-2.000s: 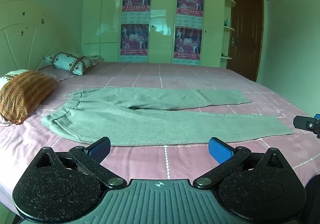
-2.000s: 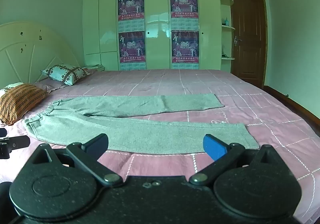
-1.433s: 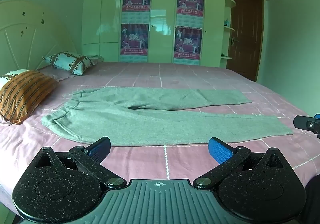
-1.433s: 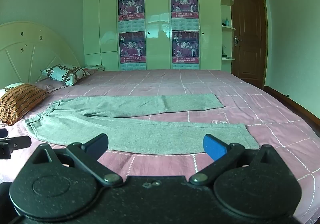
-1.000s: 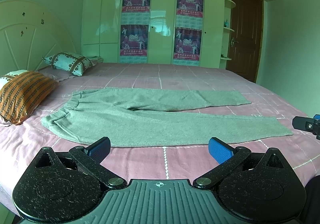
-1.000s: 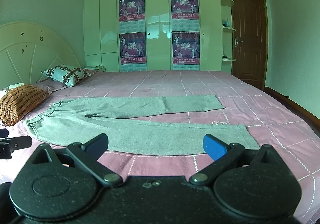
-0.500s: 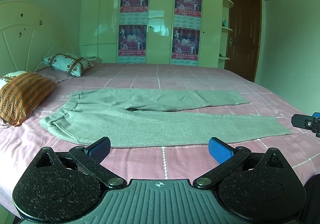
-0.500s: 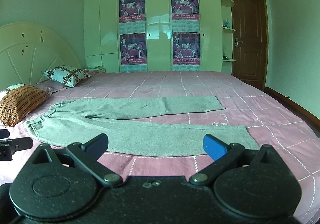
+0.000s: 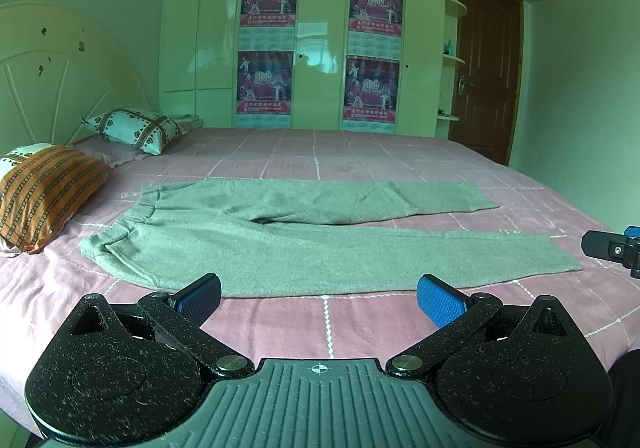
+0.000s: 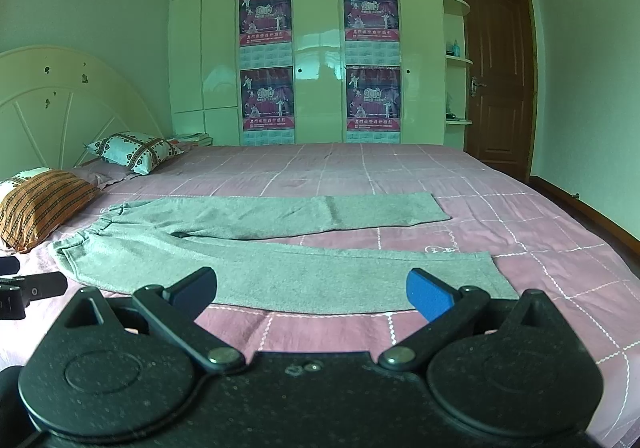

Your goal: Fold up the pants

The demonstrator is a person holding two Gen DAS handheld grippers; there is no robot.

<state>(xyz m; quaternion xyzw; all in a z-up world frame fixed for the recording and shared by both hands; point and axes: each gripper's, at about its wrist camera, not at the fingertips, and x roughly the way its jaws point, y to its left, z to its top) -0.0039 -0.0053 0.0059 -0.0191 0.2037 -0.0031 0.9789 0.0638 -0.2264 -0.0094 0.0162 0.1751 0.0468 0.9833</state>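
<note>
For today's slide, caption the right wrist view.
Open right gripper faces grey pants spread flat on a pink bed.

Grey pants [image 9: 304, 244], spread flat, legs apart, waistband left

Even greenish daylight, sharp focus, fisheye bending, dark vignetted corners.

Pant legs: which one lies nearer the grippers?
The longer-looking front leg, whose hem ends near the right gripper. The other leg lies behind it, toward the wardrobe.
</note>
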